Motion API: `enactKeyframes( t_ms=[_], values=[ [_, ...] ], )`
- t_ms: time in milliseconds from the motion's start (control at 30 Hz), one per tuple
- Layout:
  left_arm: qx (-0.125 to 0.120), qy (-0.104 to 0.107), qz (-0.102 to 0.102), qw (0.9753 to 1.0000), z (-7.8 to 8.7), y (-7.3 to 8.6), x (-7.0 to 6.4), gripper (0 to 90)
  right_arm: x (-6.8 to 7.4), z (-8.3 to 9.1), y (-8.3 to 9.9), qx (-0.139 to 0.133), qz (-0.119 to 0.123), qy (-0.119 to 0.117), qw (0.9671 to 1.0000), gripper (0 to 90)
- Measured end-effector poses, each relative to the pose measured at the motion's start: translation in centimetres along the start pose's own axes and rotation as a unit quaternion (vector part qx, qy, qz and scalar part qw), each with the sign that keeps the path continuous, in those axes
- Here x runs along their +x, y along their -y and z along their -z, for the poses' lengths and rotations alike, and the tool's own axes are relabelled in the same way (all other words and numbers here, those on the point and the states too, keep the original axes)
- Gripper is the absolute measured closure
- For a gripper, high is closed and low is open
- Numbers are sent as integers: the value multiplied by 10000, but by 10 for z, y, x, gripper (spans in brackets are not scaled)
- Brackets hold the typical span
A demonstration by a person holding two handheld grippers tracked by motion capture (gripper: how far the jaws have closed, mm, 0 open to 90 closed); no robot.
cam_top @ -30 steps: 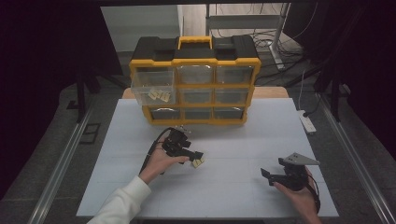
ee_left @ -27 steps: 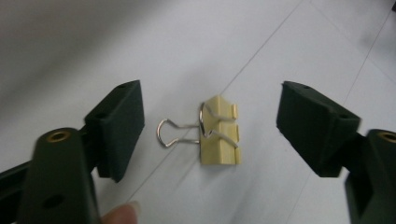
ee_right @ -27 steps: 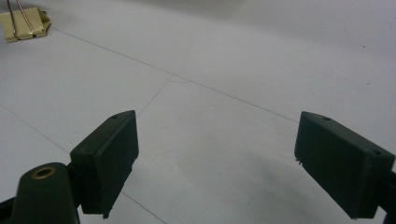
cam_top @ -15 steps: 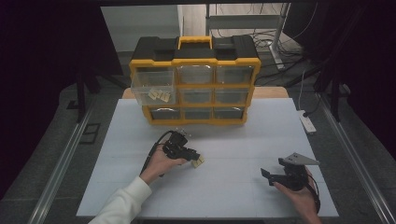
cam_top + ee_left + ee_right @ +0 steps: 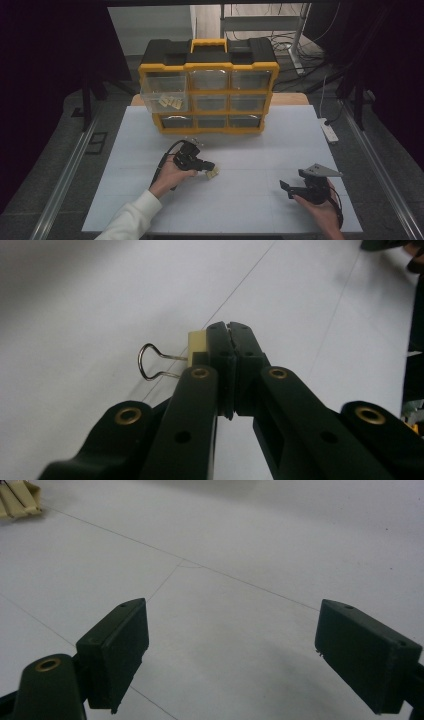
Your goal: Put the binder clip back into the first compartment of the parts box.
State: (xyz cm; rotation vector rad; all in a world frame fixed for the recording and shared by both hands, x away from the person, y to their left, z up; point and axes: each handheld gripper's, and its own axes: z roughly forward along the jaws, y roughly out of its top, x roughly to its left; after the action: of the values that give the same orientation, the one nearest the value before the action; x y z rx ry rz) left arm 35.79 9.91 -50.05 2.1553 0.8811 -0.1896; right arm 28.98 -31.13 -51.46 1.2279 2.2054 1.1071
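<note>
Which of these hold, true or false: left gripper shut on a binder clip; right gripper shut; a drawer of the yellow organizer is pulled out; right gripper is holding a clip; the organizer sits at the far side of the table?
1. The left gripper is shut on a binder clip. True: the jaws are closed with the cream clip pinched at their side.
2. The right gripper is shut. False: its jaws stand wide apart.
3. A drawer of the organizer is pulled out. True: the top-left one, with cream clips inside.
4. The right gripper holds a clip. False: nothing sits between its jaws.
5. The organizer stands at the far side of the table. True.
</note>
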Motion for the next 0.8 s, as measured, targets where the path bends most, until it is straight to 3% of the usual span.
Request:
enactKeyframes(
  t_ms=[267, 433, 533, 800],
  values=[
    [-616, -116, -330, 9975, 30, -2, -17, 886, 0, 0, 0, 12, 14, 24, 10000, 144],
    [-946, -100, -367, 9948, 47, -5, -25, 886, 1, 0, 0, 9, 10, 10, 10000, 144],
    [-1203, -129, -421, 9918, 58, -7, -30, 886, 1, 0, 0, 18, 5, 31, 10000, 144],
    [-1612, -119, -564, 9852, 81, -16, -45, 886, 1, 0, 0, 13, -1, 26, 10000, 144]
  ],
)
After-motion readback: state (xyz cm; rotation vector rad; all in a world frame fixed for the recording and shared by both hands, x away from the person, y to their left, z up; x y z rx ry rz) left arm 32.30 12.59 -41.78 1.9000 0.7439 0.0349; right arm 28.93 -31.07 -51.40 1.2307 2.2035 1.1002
